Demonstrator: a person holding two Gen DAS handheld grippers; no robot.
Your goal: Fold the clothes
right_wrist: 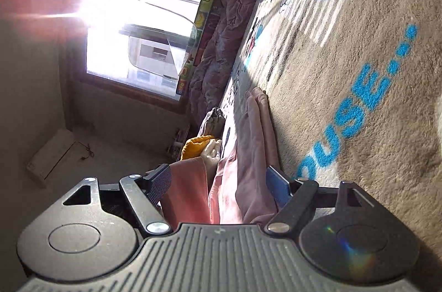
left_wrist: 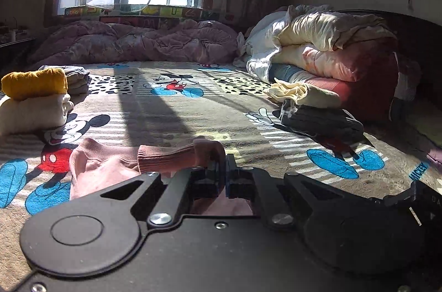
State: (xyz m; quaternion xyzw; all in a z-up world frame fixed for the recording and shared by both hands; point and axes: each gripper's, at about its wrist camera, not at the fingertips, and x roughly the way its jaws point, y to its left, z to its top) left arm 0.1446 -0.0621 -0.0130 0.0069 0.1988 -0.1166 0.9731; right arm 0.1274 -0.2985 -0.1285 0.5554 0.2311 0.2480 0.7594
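A pink garment (left_wrist: 107, 167) lies low on the Mickey Mouse blanket (left_wrist: 171, 109). My left gripper (left_wrist: 224, 167) is shut on its ribbed cuff (left_wrist: 171, 154), which is lifted a little off the blanket. The right wrist view is turned sideways. There my right gripper (right_wrist: 219, 184) stands open with its fingers wide apart, and the pink garment (right_wrist: 248, 154) runs between them in folds, stretching away along the blanket (right_wrist: 345, 71). Whether the pads press the fabric I cannot tell.
A stack of folded clothes, yellow (left_wrist: 34, 83) on cream (left_wrist: 30, 112), sits at the left with a grey folded piece (left_wrist: 77, 78) behind. A dark garment (left_wrist: 320, 123) and a cream one (left_wrist: 301, 94) lie at the right by rolled bedding (left_wrist: 331, 51). A purple quilt (left_wrist: 138, 43) lies under the window.
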